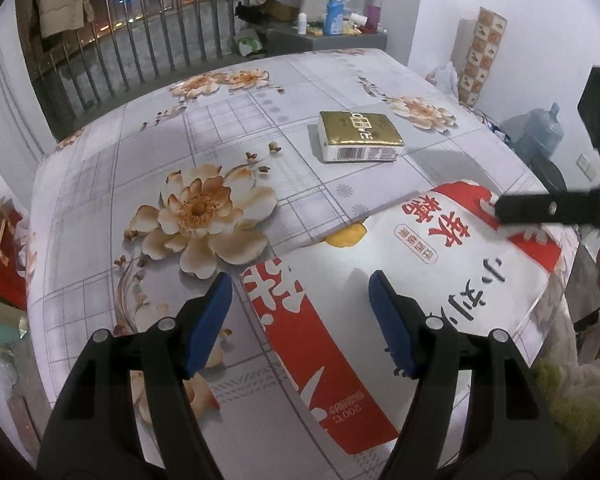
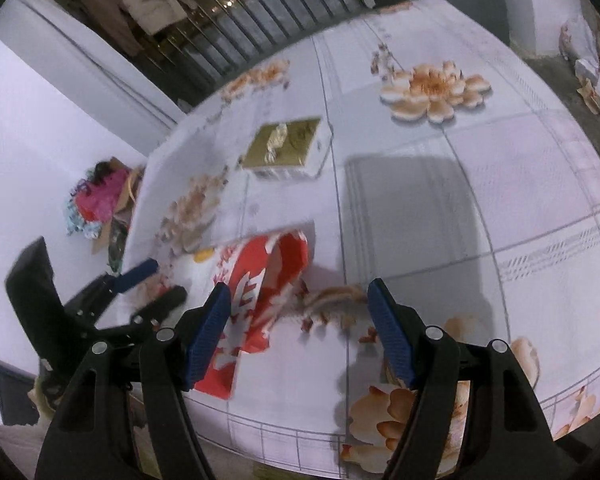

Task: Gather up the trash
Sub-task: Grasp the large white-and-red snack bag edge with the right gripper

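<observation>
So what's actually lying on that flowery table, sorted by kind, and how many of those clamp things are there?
Red-and-white snack bags: 1
Gold-topped packs: 1
Small yellow pieces by the bag's edge: 1
Hand-held grippers, left and right, both open: 2
Total: 5

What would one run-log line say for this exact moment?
left gripper: jaws open over red-and-white bag | right gripper: jaws open at bag edge | gold packet: untouched

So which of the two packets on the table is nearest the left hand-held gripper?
The red-and-white snack bag, lying right at the left hand-held gripper. The gold-topped packet sits farther back on the tablecloth.
</observation>
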{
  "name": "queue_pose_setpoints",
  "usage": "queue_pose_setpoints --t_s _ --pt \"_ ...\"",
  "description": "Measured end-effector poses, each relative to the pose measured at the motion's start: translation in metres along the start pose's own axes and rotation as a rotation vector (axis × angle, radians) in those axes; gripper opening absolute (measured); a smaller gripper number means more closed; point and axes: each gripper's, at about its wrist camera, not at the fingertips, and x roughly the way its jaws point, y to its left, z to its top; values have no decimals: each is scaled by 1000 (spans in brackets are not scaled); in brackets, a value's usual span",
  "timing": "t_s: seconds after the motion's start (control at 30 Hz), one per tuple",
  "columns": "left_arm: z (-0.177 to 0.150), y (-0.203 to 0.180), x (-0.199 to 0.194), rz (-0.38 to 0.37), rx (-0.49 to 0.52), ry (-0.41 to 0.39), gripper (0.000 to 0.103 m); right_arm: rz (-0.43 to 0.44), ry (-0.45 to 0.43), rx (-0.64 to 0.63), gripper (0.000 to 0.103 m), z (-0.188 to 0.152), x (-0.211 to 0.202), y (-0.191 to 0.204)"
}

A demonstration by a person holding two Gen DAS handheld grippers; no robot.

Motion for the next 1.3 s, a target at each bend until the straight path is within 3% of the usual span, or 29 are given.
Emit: queue_pose_setpoints --t_s 0.8,1.0,1.17,1.23,1.3 --pt "-2 -4 3 19 10 -10 70 9 38 18 69 -7 18 -6" --pt "0 -17 2 -38 -3 -21 70 -18 21 39 69 -8 10 -12" --pt "3 -31 6 -197 -24 -13 70 -74 -33 99 69 -14 -12 -31" --pt "0 -40 10 -224 -3 -9 73 -87 -45 123 69 -18 -17 -38" --pt "-3 -46 17 -233 7 -10 84 -88 -50 153 73 -24 -19 -44"
